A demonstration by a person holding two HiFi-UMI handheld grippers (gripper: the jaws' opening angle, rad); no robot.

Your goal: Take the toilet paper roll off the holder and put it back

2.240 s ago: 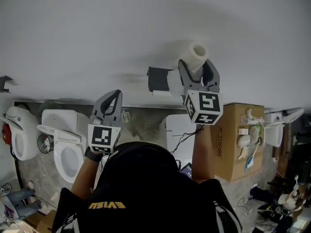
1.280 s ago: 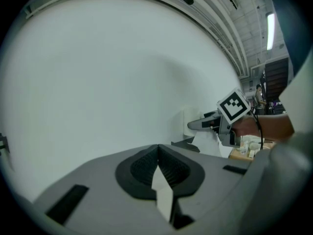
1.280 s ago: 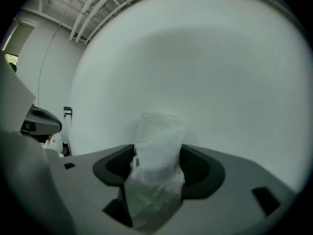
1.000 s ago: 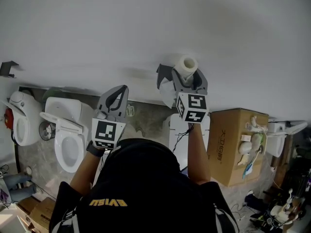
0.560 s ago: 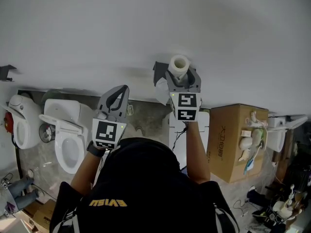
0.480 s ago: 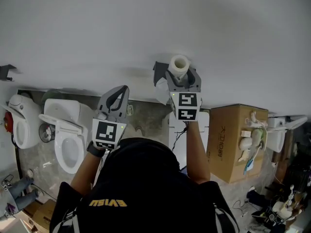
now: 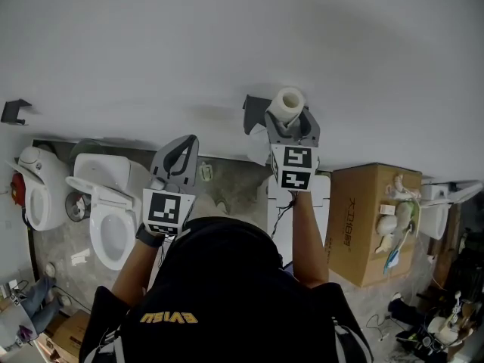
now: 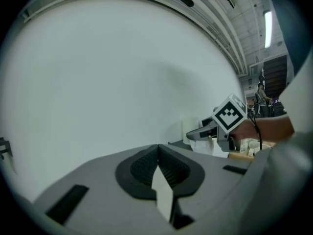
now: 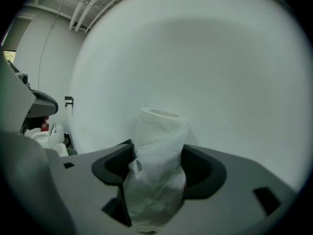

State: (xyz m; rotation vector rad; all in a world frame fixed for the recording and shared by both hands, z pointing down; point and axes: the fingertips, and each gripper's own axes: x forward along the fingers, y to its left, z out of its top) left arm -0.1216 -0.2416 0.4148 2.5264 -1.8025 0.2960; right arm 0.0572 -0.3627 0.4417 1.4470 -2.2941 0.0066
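A white toilet paper roll [image 7: 287, 102] stands end-up between the jaws of my right gripper [image 7: 290, 117], right in front of the dark grey holder [image 7: 255, 113] on the white wall. In the right gripper view the roll [image 9: 159, 131] fills the gap and both pads of the right gripper [image 9: 159, 168] touch its crumpled sides, while the jaws are opening slightly. A loose tail of paper [image 7: 260, 152] hangs below the holder. My left gripper [image 7: 184, 141] hangs lower left, away from the wall; in its own view the left gripper [image 8: 158, 150] is shut and holds nothing.
Two white toilets [image 7: 107, 216] [image 7: 32, 197] stand on the floor at the left. A cardboard box [image 7: 369, 224] with things on it sits at the right, beside a white unit [image 7: 298, 200]. A small dark bracket [image 7: 13, 110] is on the wall far left.
The right gripper has carried the roll left and slightly down, from beside the holder to right in front of it. The left gripper has stayed roughly in place.
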